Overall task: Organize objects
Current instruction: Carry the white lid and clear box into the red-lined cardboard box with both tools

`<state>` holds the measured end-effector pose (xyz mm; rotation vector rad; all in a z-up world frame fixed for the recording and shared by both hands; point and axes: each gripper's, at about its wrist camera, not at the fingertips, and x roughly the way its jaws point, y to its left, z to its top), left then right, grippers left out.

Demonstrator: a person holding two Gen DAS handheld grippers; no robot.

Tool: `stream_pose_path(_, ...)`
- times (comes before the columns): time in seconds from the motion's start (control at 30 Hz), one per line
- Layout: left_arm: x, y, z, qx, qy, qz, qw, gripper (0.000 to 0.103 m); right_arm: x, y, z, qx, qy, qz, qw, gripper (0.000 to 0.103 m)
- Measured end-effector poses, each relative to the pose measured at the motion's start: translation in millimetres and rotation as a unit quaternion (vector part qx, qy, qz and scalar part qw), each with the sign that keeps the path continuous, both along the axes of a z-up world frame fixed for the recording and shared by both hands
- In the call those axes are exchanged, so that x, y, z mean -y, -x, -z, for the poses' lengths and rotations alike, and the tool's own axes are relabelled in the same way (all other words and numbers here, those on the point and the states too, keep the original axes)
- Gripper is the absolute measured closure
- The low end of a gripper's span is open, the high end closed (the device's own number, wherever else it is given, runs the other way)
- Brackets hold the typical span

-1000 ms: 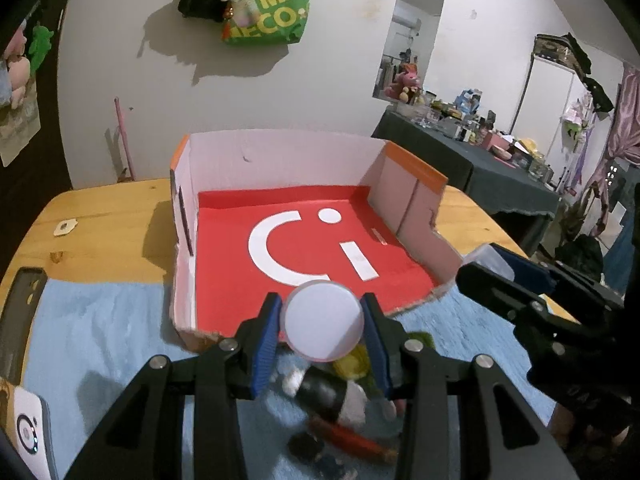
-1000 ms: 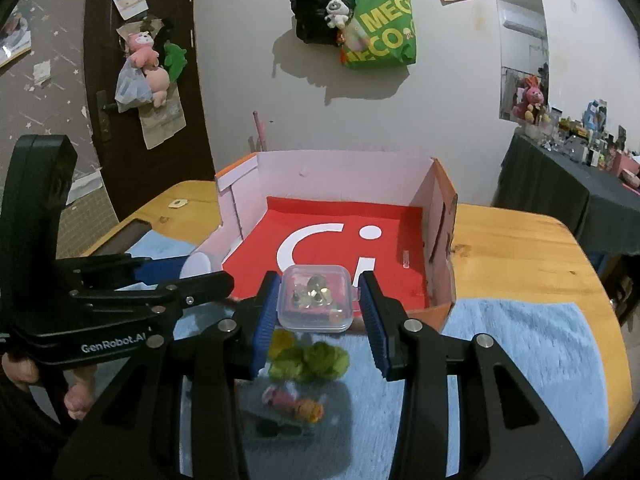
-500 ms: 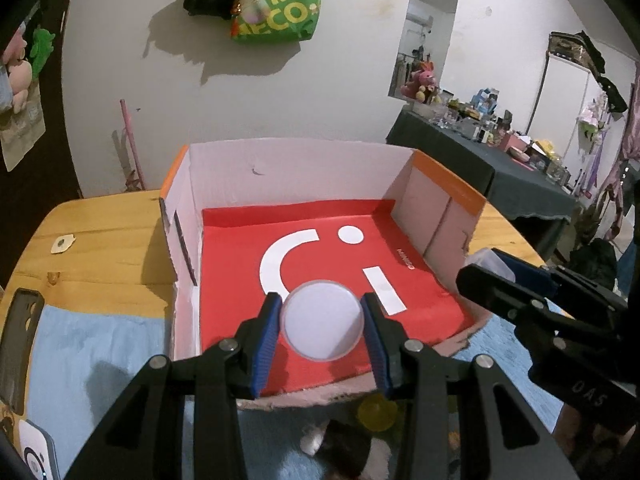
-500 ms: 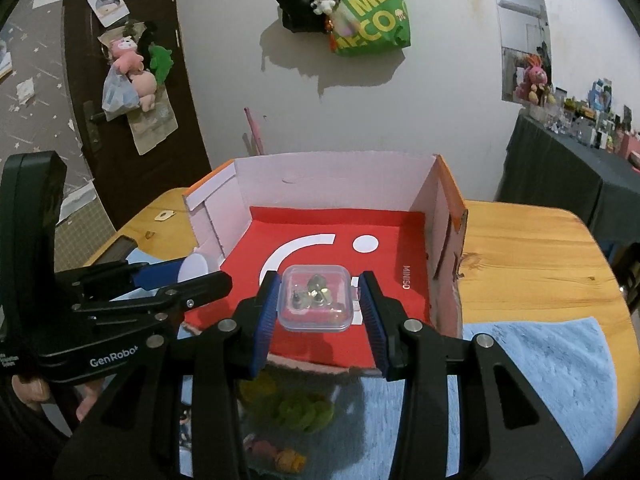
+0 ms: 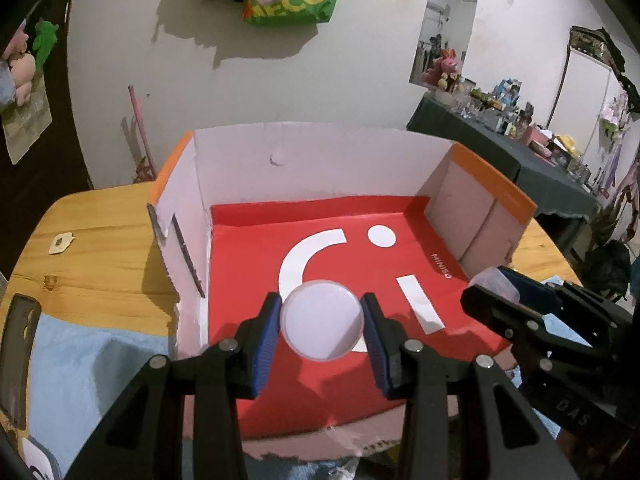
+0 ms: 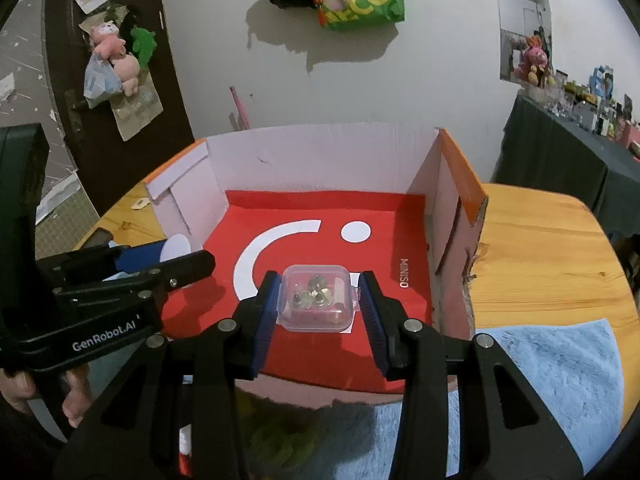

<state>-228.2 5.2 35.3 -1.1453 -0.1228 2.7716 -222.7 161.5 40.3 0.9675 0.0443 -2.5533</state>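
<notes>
My left gripper (image 5: 322, 322) is shut on a round white lidded container (image 5: 322, 320), held over the red floor of an open cardboard box (image 5: 320, 160). My right gripper (image 6: 318, 300) is shut on a small clear plastic case (image 6: 318, 298) with metal bits inside, also above the box's red floor (image 6: 320, 208). In the left wrist view the right gripper (image 5: 492, 284) shows at the right, over the box's near right corner. In the right wrist view the left gripper (image 6: 180, 258) shows at the left with its white container (image 6: 176, 246).
The box stands on a wooden table (image 5: 100, 248) with a light blue towel (image 6: 552, 376) in front. A dark phone (image 5: 16, 352) lies at the left edge. Small toys (image 6: 280, 440) lie on the towel below the grippers. A hand (image 6: 76, 400) holds the left gripper.
Both grippers have moved forward from above the toys on the towel to over the box's red floor, each keeping hold of its container.
</notes>
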Motion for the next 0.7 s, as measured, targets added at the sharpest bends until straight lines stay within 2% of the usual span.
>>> stream_pose_path(0.7,4,23,31,0.048,0.012,-0.012,0.9987,0.061,15,35,32,0.068,-0.050,0.005,0.996,0.065)
